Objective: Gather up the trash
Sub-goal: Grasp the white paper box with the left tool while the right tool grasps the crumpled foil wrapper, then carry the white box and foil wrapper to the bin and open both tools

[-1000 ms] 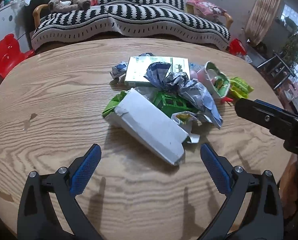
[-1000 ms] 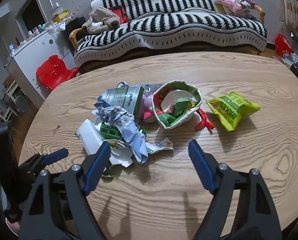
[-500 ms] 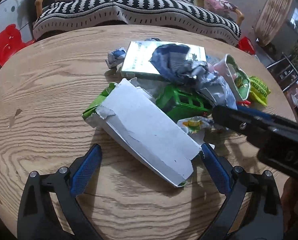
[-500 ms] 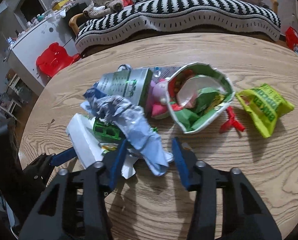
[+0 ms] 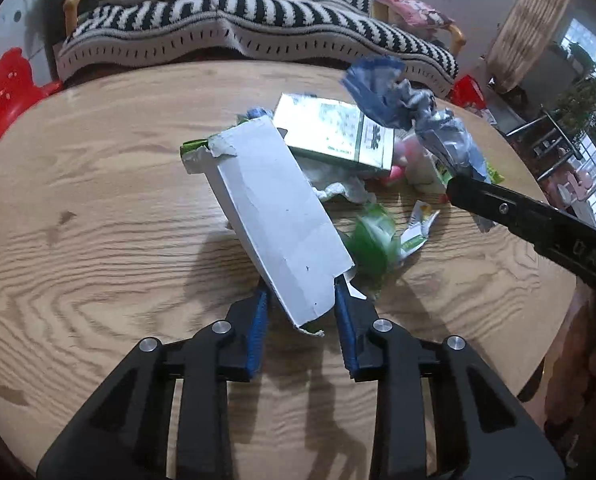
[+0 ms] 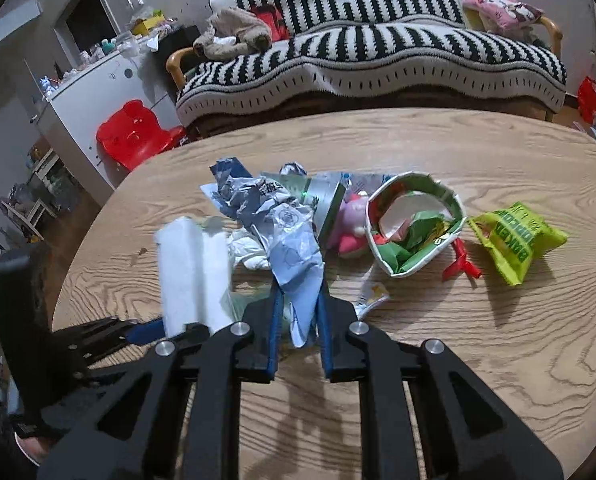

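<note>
The left gripper (image 5: 300, 300) pinches one end of the white box (image 5: 274, 212) and the right gripper (image 6: 298, 300) pinches the crumpled blue wrapper (image 6: 286, 236), both near the middle of the wooden table (image 6: 478, 340), beside other trash.

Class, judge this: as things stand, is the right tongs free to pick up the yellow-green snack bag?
Probably not yet: the right tongs are shut on crumpled blue paper. The snack bag lies unobstructed.
</note>
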Demonstrator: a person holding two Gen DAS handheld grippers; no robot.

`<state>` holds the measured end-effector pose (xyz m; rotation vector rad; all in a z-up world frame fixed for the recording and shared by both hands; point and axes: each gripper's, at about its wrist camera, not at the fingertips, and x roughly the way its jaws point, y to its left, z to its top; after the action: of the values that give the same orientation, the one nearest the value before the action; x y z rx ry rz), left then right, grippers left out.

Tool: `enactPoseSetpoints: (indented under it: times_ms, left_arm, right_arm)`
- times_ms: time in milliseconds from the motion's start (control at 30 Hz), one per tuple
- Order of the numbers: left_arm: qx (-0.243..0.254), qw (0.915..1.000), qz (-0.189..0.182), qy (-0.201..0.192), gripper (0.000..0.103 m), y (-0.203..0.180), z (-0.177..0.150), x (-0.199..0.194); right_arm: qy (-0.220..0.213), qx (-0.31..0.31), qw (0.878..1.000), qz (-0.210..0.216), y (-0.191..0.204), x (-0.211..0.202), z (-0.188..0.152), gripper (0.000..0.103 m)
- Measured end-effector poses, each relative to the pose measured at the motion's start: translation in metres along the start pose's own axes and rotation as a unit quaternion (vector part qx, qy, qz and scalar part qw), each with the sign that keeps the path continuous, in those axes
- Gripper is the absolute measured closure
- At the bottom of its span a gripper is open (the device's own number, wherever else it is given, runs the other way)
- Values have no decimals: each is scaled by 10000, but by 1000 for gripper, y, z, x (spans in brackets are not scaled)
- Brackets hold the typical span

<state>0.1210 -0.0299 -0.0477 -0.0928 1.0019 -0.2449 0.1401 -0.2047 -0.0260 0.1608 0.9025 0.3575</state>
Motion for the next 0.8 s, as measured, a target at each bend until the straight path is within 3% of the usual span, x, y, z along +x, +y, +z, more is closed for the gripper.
enactPoseSetpoints:
  times_ms: [200, 500, 667, 800]
  left_arm:
    - [217, 9992, 180, -268, 73, 4, 3, -26]
    - [188, 9992, 178, -300, 73, -2, 8, -32]
    - [430, 9976, 255, -472, 73, -22, 11, -37]
    - [644, 9966, 7, -521, 73, -53, 14, -39]
  right_arm:
    - [-60, 9, 10000, -22, 0, -16, -6, 87]
    - [-84, 37, 9999, -105, -5, -26, -11, 87]
    - [-180, 89, 9995, -231, -15, -42, -15, 87]
    - [-319, 195, 9983, -452, -31, -65, -22, 87]
